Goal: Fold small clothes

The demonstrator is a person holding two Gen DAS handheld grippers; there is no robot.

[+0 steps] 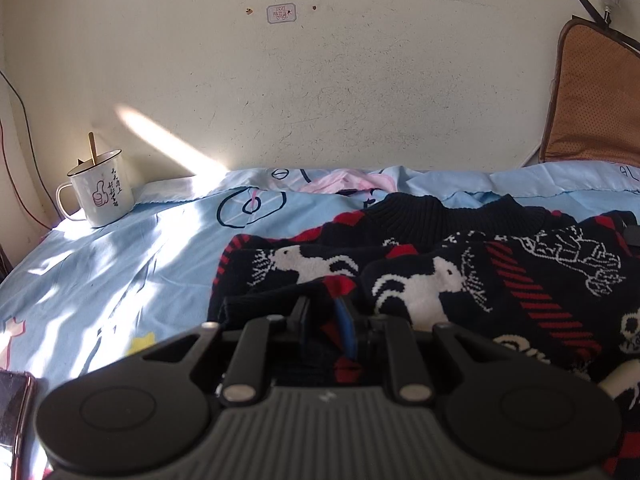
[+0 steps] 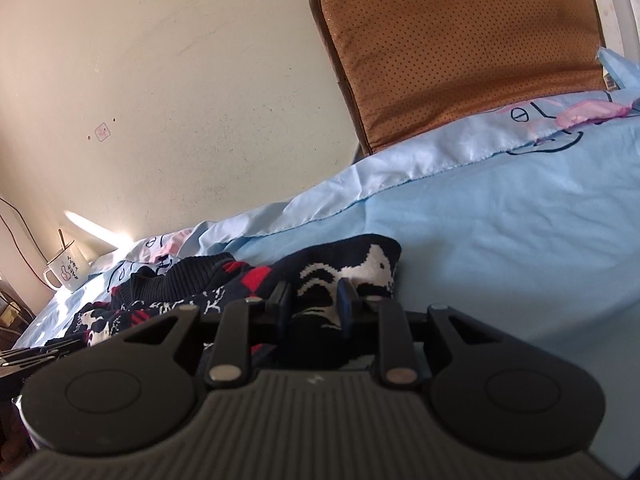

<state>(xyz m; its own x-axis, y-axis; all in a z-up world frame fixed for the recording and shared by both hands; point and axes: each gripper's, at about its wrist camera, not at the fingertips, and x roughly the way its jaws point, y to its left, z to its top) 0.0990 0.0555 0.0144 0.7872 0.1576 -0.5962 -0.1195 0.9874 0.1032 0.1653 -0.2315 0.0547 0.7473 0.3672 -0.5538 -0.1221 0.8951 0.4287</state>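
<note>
Both claws pinching black sweater — blue sheet, mug, cream wall.

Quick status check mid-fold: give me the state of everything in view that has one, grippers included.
Sweater: spread on the bed, partly folded, sleeve laid over the front.
Left gripper: shut on a fold of the sweater.
Right gripper: sweater edge between the fingers; whether they press it is unclear.
Enamel mug: upright by the wall, stick standing in it.
Bedsheet: wrinkled, sunlit.
Brown cushion: leaning against the wall.
</note>
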